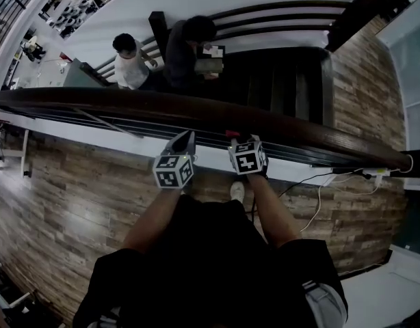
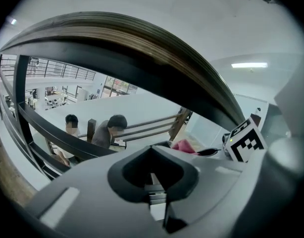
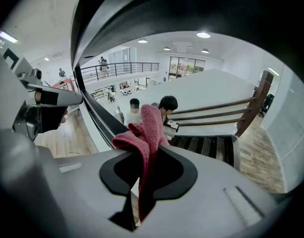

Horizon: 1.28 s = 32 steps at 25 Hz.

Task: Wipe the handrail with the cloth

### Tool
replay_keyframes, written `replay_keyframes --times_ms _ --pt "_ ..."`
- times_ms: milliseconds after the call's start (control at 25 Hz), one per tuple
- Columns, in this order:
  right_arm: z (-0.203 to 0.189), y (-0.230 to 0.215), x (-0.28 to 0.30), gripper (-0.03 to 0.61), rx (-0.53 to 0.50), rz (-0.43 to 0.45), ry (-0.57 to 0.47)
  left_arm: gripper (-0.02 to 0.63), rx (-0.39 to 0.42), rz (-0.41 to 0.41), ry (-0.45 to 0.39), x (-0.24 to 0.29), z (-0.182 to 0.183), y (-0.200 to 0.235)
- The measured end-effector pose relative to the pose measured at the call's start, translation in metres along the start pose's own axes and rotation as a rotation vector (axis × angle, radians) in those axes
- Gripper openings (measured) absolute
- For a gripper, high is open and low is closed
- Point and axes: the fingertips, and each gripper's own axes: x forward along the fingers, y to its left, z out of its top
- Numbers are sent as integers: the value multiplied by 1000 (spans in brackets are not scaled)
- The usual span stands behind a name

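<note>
Pink terry cloth, pinched lengthwise in the right gripper, points to 12 o'clock toward the dark wooden handrail running from 9 to 3 o'clock, while the left gripper is closed and empty.

The handrail runs across from left to right, with the left tongs and right tongs side by side just on the person's side of it. The cloth sits between the jaws of the right tongs and stands up above them. Beyond and below the rail a staircase descends at the right with two people at its left edge, while the floor lies under the person, a cable on it at the right.
</note>
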Motion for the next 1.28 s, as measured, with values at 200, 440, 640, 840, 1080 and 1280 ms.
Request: replay_keyframes --times_ms 200,440,640,840,1080,1280 --pt "10 20 8 51 8 -26 1 0 4 -23 11 -8 3 23" --pt "22 46 20 51 23 -31 -22 0 24 -36 35 -20 6 50" --pt "28 62 22 51 1 -19 -23 0 16 -2 39 -23 5 66" --pt "33 70 23 51 -32 19 -16 0 36 37 19 -27 13 68" --pt "40 91 34 51 -113 53 -11 0 16 80 -11 -33 15 80" --pt "50 106 42 51 -120 47 -17 0 7 67 -12 -37 19 94"
